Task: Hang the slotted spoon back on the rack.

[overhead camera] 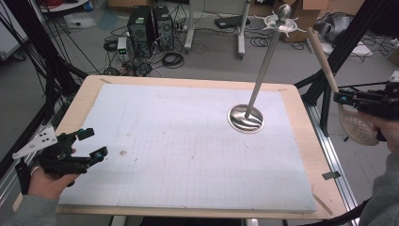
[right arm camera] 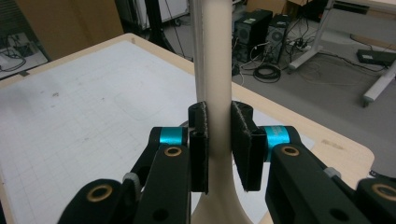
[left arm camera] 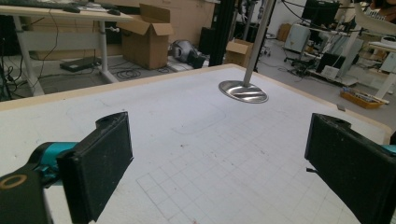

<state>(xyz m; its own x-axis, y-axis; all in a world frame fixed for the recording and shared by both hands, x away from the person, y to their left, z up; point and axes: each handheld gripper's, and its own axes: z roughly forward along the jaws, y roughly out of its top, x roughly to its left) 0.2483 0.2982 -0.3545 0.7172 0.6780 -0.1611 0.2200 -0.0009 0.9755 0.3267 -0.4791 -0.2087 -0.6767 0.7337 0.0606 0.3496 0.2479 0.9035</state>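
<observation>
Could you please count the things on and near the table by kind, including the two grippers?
Metal stand: 1
Beige slotted spoon, held in the right gripper: 1
White mat: 1
Grippers, the right one and the open left gripper: 2
Total: 5

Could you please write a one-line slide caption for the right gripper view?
Right tool clamps the beige slotted spoon's handle above the white gridded mat.

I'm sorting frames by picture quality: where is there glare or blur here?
High view: glare on the shiny stand base, edges soft. Left gripper view: near pads blurred, mat sharper. Right gripper view: the pale spoon handle, pinched in the right tool, looks washed out.
</observation>
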